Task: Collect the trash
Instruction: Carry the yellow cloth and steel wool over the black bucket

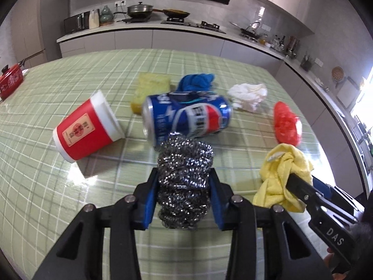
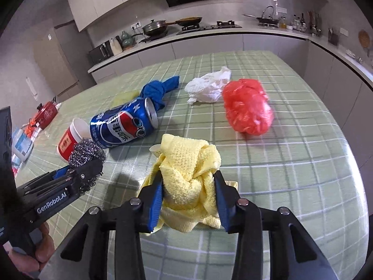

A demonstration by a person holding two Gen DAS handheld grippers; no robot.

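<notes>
My left gripper (image 1: 184, 175) is shut on a steel wool scourer (image 1: 184, 177), held above the green checked table (image 1: 70, 163); it also shows in the right wrist view (image 2: 87, 161). My right gripper (image 2: 188, 177) is shut on a yellow cloth (image 2: 188, 168), also seen in the left wrist view (image 1: 282, 175). On the table lie a blue Pepsi can (image 1: 186, 116) (image 2: 123, 126), a red paper cup (image 1: 86, 128) (image 2: 70, 140), a crumpled white tissue (image 1: 248, 94) (image 2: 209, 86), a red plastic bag (image 1: 286, 123) (image 2: 248, 108), a knotted blue cloth (image 1: 198, 81) (image 2: 158, 91) and a yellow sponge (image 1: 149, 88).
A red pot (image 1: 10, 81) sits at the table's left edge. Boxes and packets (image 2: 21, 144) lie at the left in the right wrist view. A kitchen counter (image 1: 139, 26) with pans and a stove runs behind the table.
</notes>
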